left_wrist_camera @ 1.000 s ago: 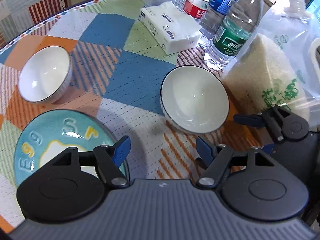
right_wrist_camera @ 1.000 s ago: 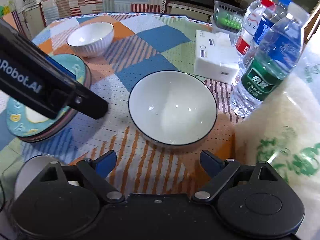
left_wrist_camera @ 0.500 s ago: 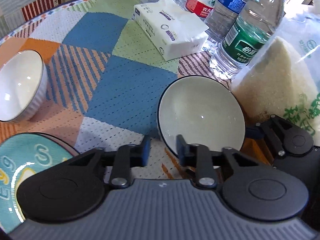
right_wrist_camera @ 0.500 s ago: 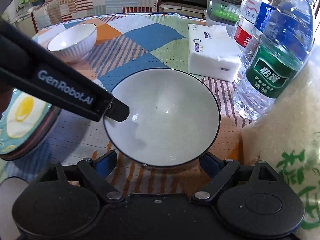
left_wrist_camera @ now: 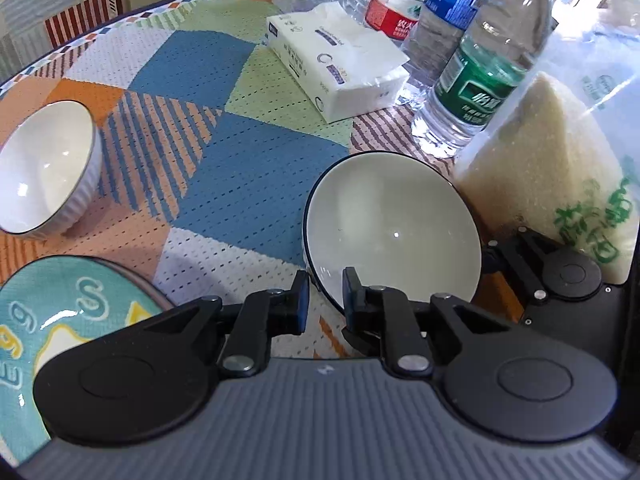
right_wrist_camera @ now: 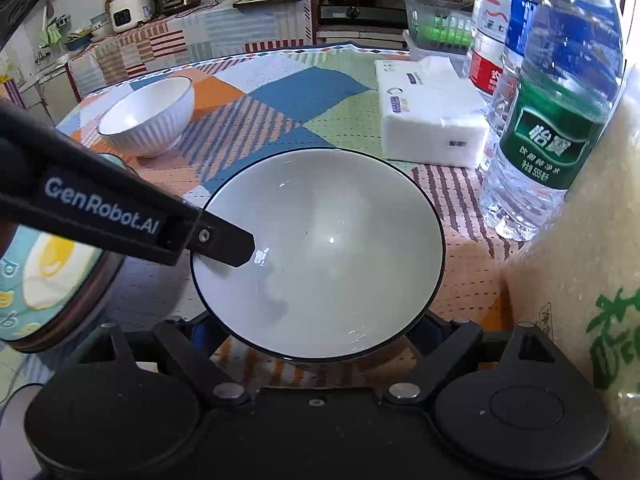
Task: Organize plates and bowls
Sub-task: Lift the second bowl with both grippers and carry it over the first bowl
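Note:
A white bowl with a dark rim (left_wrist_camera: 394, 232) (right_wrist_camera: 332, 256) sits tilted between both grippers. My left gripper (left_wrist_camera: 324, 304) is shut on the bowl's near-left rim, one finger inside and one outside; its finger (right_wrist_camera: 224, 242) shows in the right wrist view. My right gripper (right_wrist_camera: 316, 340) is open, its fingers spread either side under the bowl and partly hidden by it. A second white ribbed bowl (left_wrist_camera: 44, 168) (right_wrist_camera: 150, 114) stands at the far left. A teal egg-print plate (left_wrist_camera: 52, 312) (right_wrist_camera: 44, 276) lies at the near left on top of a stack.
A tissue pack (left_wrist_camera: 336, 64) (right_wrist_camera: 428, 120), several water bottles (left_wrist_camera: 488, 72) (right_wrist_camera: 560, 112) and a bag of rice (left_wrist_camera: 560, 168) (right_wrist_camera: 592, 264) crowd the right side. The patterned tablecloth (left_wrist_camera: 240, 160) covers a round table. A kitchen counter (right_wrist_camera: 240, 28) stands behind.
My left gripper moved right to the bowl and closed on its rim. The bowl has tipped and risen. My right gripper moved in under the bowl and stays open.

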Demonstrator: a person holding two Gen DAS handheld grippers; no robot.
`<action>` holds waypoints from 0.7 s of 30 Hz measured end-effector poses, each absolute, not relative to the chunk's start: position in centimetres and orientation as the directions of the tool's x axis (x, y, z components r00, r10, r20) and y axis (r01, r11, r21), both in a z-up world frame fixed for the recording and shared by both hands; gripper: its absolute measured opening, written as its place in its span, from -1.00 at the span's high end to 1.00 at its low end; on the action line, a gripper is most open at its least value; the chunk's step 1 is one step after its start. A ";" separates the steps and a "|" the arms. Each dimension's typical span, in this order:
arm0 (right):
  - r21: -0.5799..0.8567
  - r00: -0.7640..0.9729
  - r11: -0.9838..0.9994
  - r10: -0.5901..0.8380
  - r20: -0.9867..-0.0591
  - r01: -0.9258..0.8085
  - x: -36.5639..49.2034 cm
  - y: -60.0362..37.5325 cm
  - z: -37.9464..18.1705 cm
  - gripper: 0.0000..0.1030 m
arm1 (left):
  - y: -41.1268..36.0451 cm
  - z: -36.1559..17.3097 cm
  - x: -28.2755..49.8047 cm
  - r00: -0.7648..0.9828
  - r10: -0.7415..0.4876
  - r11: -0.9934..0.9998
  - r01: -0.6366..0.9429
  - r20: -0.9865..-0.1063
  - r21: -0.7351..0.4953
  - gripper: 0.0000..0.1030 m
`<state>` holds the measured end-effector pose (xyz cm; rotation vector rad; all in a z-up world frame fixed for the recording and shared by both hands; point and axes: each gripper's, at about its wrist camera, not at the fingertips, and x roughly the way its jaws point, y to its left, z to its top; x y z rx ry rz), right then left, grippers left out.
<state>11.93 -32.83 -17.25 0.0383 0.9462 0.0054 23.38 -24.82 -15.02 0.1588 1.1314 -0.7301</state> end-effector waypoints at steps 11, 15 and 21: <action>0.061 0.611 0.998 0.054 -0.790 -0.009 10.1 -29.8 -12.9 -0.81 | -20.8 -9.9 21.5 0.240 -0.452 0.763 0.603 -0.859 -0.233 0.69; 0.016 0.626 0.998 0.047 -0.779 -0.056 9.7 -27.8 -10.9 -0.81 | -18.7 -7.9 20.5 0.270 -0.453 0.772 0.595 -0.850 -0.223 0.69; -0.046 0.626 0.992 0.040 -0.779 -0.121 8.9 -24.8 -7.6 -0.81 | -15.8 -4.9 19.8 0.247 -0.448 0.782 0.574 -0.859 -0.243 0.69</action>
